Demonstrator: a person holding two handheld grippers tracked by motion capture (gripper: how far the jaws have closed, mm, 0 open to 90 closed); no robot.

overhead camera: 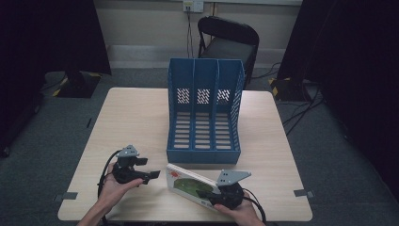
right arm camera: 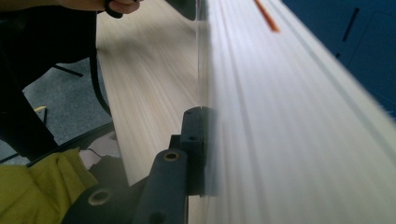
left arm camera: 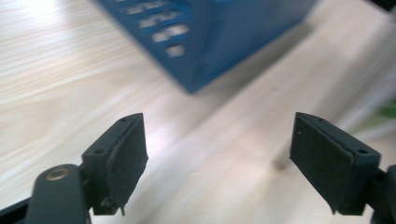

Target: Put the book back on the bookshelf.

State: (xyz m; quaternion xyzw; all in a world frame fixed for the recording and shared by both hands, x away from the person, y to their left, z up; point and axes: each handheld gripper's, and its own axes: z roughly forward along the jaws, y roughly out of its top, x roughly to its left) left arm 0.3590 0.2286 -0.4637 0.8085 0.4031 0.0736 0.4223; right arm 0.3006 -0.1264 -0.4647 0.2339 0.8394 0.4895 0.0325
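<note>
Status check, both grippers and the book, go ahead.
Left gripper open, holding nothing, beside the book. Right gripper shut on the book, tilted up off the table. Blue file rack just behind, slots look empty.

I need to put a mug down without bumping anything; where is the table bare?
Bare wood lies left of the blue file rack up to the table's far-left corner, and along its right edge. The near edge is crowded: left claw, book, right claw.

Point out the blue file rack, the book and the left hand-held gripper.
Blue file rack [overhead camera: 205, 150]: high view, front lip.
Book [overhead camera: 187, 181]: high view, green cover.
Left hand-held gripper [left arm camera: 218, 161]: left gripper view, midway between its open jaws.
</note>
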